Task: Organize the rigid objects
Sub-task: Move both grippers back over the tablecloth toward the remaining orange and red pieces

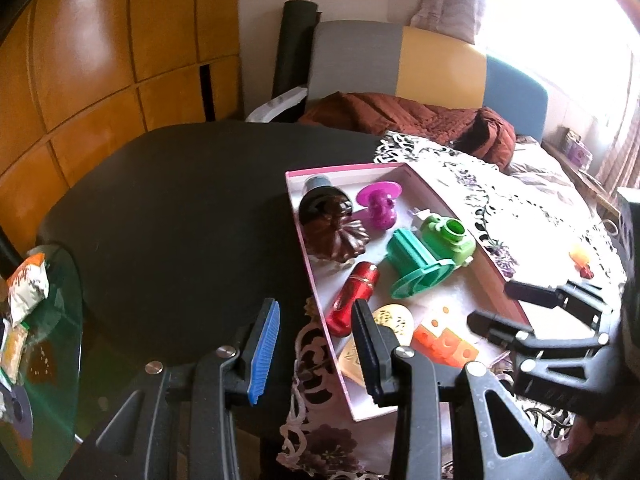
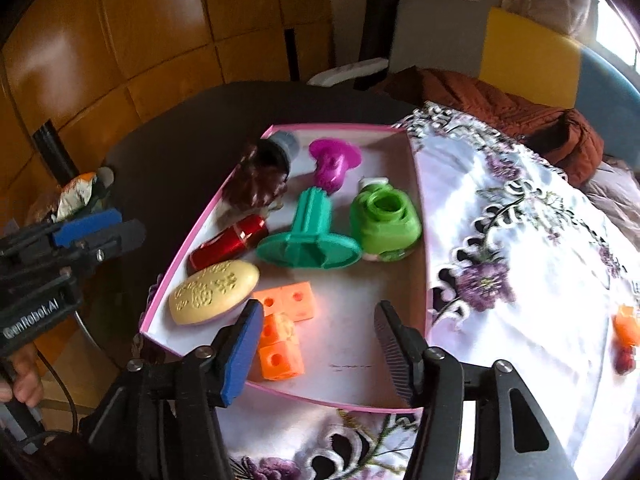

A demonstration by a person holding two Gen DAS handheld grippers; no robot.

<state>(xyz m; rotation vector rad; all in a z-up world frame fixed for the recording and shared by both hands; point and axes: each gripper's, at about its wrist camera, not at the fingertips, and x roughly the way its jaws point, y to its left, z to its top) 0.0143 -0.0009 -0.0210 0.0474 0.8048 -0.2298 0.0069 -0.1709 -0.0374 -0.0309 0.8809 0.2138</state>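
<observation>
**Currently: the stray piece lies to the right of the right gripper**

We start with the dark round table (image 1: pixel 160 200), half covered by a white floral tablecloth (image 2: pixel 520 240). On the cloth sits the shallow pink-rimmed box (image 2: pixel 421 208), which serves as the collecting tray. Its long side runs away from both cameras.

Above the near end of the box we find the right gripper (image 2: pixel 318 308), angled down. Its jaws stand apart with nothing between the pads. The left gripper (image 1: pixel 316 305) hangs over the box's left wall, where table meets cloth. Its jaws are also parted and carry nothing.

Inside the box we note:

- a teal flanged piece (image 2: pixel 308 240)
- a green toy camera (image 2: pixel 386 220)
- a yellow embossed oval (image 2: pixel 214 292)
- a red cylinder (image 2: pixel 232 242)
- a set of orange linked cubes (image 2: pixel 288 312), which lies just below the right gripper's blue pad but is not clasped by it

Outside the box we see one small orange piece (image 2: pixel 626 326) with a red bit beside it. It rests on the cloth, well apart from the box's right wall.

We judge this stray piece to be the next item to collect. It lies to the right of the right gripper, on the side away from the left one, so the right hand is the nearer. The reach would run sideways across the box's right wall. The piece is too blurred for us to tell its long axis, so jaw alignment must wait for a closer view.
</observation>
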